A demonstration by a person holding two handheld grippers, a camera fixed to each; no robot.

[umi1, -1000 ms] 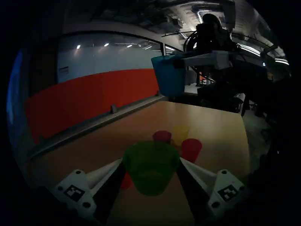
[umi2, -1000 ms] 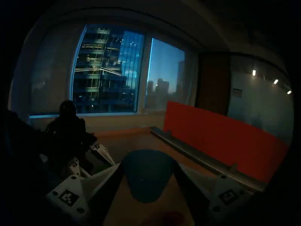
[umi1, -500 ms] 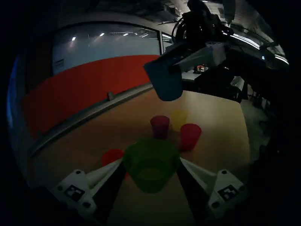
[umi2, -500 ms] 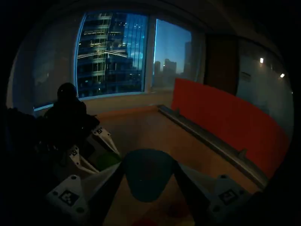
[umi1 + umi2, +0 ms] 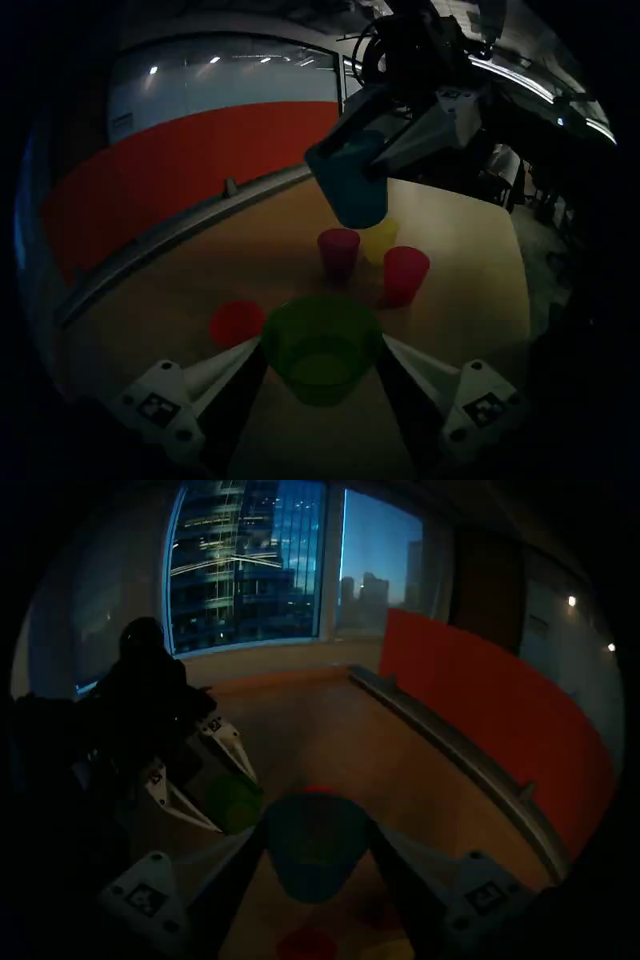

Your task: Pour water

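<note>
Left tongs [image 5: 320, 346] pinch tapered green cup [image 5: 322, 364]; right tongs [image 5: 318, 832], blue cup [image 5: 318, 860].

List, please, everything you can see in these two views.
table: one, light wood, under the standing cups.
red cups: two, red, standing on the table, one near left, one to the right.
magenta cup: one, magenta, standing mid-table.
yellow cup: one, yellow, just behind the magenta cup.
green cup: one, green, gripped, nearest the camera.
blue cup: one, blue, tilted, held above the standing cups.
panel: one, red, along the table's side.
rail: one, grey, at the panel's foot.
windows: two, dusk city outside.
left gripper: one, white fingers, holding the green cup.
right gripper: one, white fingers, holding the blue cup.
</note>
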